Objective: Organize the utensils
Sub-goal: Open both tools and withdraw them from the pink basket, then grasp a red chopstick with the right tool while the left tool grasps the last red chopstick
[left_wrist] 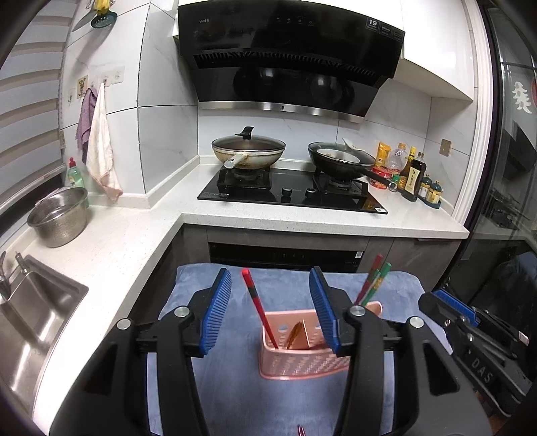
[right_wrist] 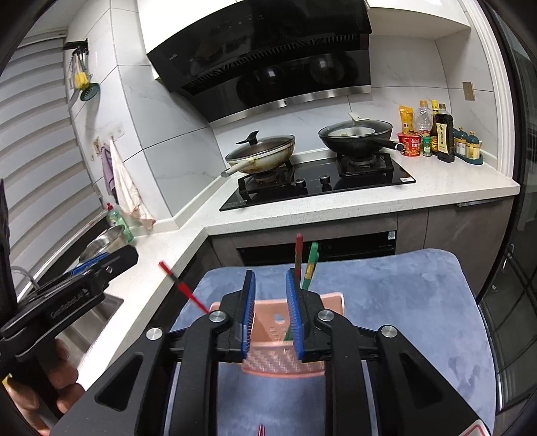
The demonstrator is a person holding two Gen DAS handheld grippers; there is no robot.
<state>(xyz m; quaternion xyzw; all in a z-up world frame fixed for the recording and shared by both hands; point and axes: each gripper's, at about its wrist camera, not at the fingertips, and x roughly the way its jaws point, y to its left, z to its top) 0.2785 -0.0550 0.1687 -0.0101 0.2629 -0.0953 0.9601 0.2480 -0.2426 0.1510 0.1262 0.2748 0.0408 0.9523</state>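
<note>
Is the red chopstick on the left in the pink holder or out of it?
In. The red chopstick leans with its lower end inside the pink holder, top tilted left.

"vatti" on hood [left_wrist: 204, 20], "DAS" on right tool [left_wrist: 483, 369]

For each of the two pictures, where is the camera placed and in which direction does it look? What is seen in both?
Left wrist view: sits on the left gripper, looks forward and down over the pink utensil basket toward the stove; its own open jaws show, the right gripper at the right edge.
Right wrist view: sits on the right gripper, same direction from further right; its jaws slightly apart, the left gripper and a hand at the left.
Shared: basket, red chopstick, blue towel, stove.
</note>
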